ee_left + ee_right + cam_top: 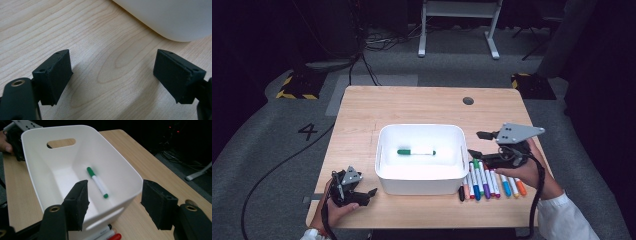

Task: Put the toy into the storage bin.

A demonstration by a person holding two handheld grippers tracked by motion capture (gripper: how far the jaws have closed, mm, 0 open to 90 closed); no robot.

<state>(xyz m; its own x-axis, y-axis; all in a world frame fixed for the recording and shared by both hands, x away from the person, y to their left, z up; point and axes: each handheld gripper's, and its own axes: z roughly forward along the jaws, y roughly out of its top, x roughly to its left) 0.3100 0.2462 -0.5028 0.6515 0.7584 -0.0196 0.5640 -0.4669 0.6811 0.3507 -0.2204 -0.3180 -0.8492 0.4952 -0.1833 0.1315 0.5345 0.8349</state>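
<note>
one green marker (pixel 416 152) in bin (pixel 384 137), row of markers (pixel 489 184) half hidden

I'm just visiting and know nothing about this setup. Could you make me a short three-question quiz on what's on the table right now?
1. True or false: the green marker lies inside the white bin.
2. Where do the other markers lie? A) in a row on the table, right of the bin; B) stacked in the bin; C) on the floor.
3. Fill in: the right gripper hangs above the row with jaws ____ and nothing between them.

Key:
1. True; it lies flat on the bin's floor.
2. A; they lie side by side near the table's front edge.
3. Open. The left gripper, left of the bin, is open too.
</note>
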